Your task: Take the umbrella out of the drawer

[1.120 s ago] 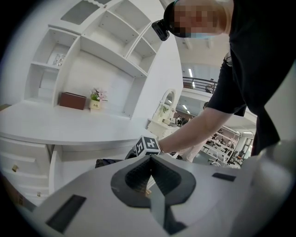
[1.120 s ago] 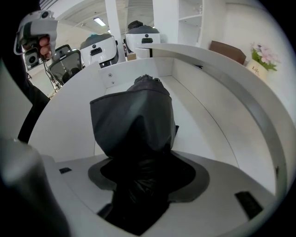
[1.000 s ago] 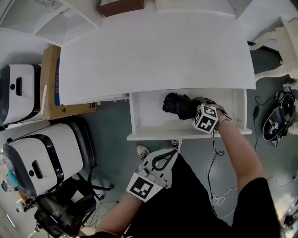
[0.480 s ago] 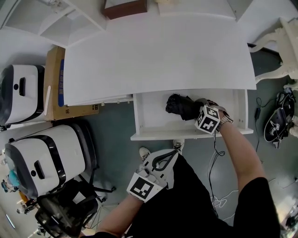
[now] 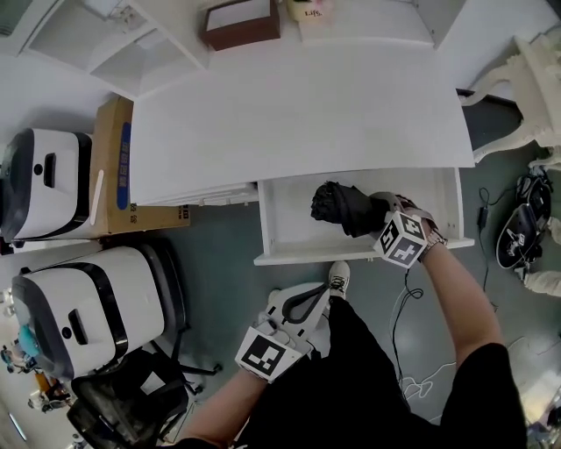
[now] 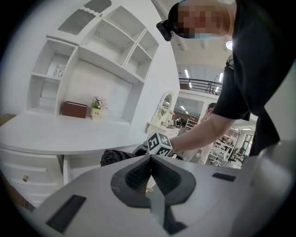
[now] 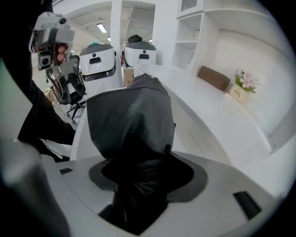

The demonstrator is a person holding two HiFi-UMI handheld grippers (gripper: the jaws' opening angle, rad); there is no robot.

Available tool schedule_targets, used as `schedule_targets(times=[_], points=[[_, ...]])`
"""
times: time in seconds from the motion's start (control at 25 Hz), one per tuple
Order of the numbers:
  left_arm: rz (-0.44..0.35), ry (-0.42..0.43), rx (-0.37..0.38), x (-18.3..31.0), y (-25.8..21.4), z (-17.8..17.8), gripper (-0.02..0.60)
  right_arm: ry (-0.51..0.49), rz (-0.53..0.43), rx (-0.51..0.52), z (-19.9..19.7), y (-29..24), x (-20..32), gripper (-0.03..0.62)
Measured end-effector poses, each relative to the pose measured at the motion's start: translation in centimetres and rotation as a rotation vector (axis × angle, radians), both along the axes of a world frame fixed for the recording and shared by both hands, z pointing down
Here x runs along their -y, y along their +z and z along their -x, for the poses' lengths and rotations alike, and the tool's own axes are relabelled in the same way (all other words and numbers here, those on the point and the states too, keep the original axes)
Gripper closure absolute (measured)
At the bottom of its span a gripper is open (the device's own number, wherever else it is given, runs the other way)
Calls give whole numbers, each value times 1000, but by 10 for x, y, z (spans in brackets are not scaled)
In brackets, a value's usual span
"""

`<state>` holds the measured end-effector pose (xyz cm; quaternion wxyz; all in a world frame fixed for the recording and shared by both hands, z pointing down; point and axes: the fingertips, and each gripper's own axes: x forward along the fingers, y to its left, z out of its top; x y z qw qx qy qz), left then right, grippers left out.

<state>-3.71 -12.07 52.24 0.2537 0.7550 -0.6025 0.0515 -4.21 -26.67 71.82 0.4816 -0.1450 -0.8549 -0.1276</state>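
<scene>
The step in hand is the lift-out. The right gripper (image 5: 379, 213) is clenched on the folded black umbrella (image 5: 340, 207), and its own view shows the dark fabric bunched between its jaws and filling the gap. In the head view the umbrella lies across the inside of the open drawer (image 5: 351, 256), with its free end pointing toward the drawer's left half. Whether that end rests on the drawer floor or hangs just above it cannot be told.

The left gripper (image 5: 307, 303) has its jaws pressed together on nothing. It hovers low in front of the person, below the drawer front and well apart from the umbrella.

The next move probably calls for raising the umbrella above the drawer's front wall and drawing it toward the person. The free end has to be kept from catching under the edge of the white surface (image 5: 298, 114), which overhangs the back of the drawer. The grip sits at one end of the bundle, so the far end may sag.

Apart from the umbrella, nothing else shows in the drawer. At the back of the surface stand a brown box (image 5: 244, 24) and a small flower pot (image 7: 239, 91). The shelf compartments (image 6: 115, 28) above them look bare.
</scene>
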Motion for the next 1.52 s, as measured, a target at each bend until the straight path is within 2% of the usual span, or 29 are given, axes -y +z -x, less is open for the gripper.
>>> schedule_targets(times=[0.16,0.48,0.8,1.08,1.24,1.52], points=[[-24,23,4,-10,-11,6,584,82,-35,96,3,-42,-3,350],[-80,107,14,-38,-36,15,584,388,-16,343,4,-143,-15,352],[-151,119,35,-74,-76,39,584,658,89,592,2,-245,-57,353],[-182,78,45,-111,-105,65,584,778,141,739,-4,-302,-114,352],[-208,86,41,-133,-116,76,584,847,182,792,-9,-318,-148,352],[-239,130,27,-178,-129,81,584,943,199,849,-18,-334,-214,352]])
